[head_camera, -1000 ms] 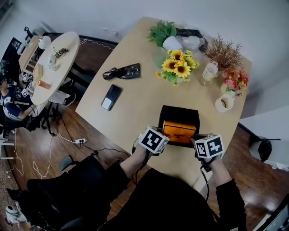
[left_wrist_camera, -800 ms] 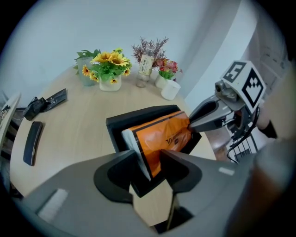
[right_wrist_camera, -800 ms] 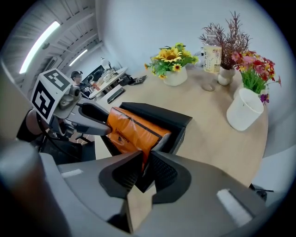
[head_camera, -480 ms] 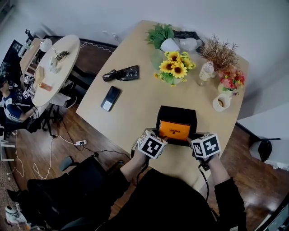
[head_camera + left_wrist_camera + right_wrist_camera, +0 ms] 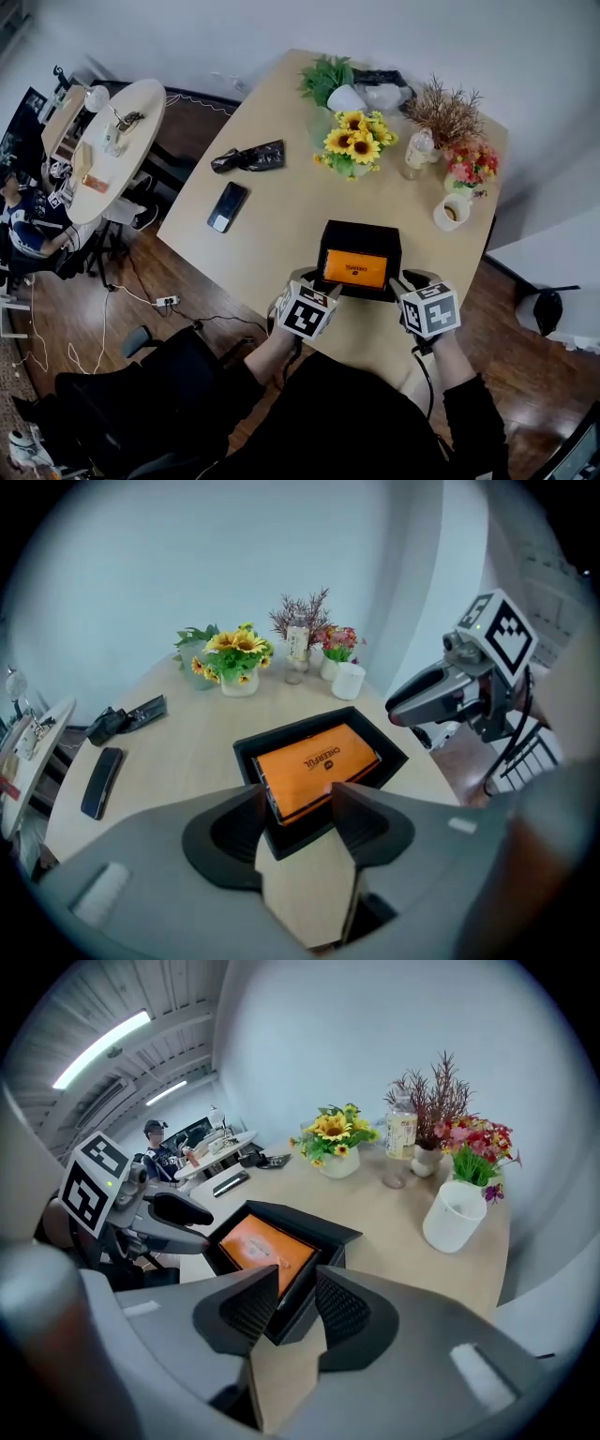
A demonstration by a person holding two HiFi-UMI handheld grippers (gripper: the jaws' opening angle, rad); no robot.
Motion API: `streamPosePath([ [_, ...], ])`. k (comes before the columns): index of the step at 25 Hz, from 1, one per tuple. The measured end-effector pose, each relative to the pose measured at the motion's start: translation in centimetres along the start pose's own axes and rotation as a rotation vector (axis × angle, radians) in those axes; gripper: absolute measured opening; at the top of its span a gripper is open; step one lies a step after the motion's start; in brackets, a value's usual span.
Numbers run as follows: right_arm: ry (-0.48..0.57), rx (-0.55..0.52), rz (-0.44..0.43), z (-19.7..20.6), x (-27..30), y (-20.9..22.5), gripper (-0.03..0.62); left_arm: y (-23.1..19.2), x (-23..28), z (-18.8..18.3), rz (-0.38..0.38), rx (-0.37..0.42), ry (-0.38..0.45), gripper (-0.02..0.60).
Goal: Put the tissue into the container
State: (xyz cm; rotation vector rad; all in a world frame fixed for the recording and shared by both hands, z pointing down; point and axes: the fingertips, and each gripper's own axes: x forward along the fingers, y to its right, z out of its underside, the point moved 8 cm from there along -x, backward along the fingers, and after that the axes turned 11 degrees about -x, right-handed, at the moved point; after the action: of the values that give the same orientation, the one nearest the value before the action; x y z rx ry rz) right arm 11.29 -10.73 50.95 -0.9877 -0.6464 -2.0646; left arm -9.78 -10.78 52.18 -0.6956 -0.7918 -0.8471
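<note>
Left gripper (image 5: 298, 797): jaws apart and opening, pads pressing on nothing, the near corner of the black container (image 5: 272, 741) just past the tips. Right gripper (image 5: 298, 1283): the same, released and opening, with the container corner ahead. The orange tissue pack (image 5: 355, 269) lies flat inside the container, lower centre of the head view, between both grippers. Phone (image 5: 228, 206), sunflowers (image 5: 354, 142) and mug (image 5: 452, 214) sit farther up the table (image 5: 281, 187).
</note>
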Motion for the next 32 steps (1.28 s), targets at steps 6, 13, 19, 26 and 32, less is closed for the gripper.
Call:
streamPosePath([
  [6, 0.126, -0.046, 0.045, 0.7, -2.9, -0.7, 0.126, 3.2, -2.1, 0.0, 0.011, 0.086, 0.103, 0.202],
  [13, 0.282, -0.067, 0.061, 4.3, -8.3, -1.6, 0.126, 8.9, -4.4, 1.5, 0.040, 0.143, 0.192, 0.202],
  [19, 0.463, -0.047, 0.042, 8.1, -13.7, -1.1, 0.126, 13.7, -5.9, 3.8, 0.037, 0.085, 0.244, 0.201],
  [26, 0.615, -0.040, 0.134, 11.6, -17.4, 0.2, 0.126, 17.5, -8.3, 5.4, 0.051, 0.066, 0.354, 0.199],
  [32, 0.712, -0.008, 0.214, 12.4, -19.8, -1.1, 0.147, 17.7, -9.5, 6.0, 0.123, 0.090, 0.426, 0.199],
])
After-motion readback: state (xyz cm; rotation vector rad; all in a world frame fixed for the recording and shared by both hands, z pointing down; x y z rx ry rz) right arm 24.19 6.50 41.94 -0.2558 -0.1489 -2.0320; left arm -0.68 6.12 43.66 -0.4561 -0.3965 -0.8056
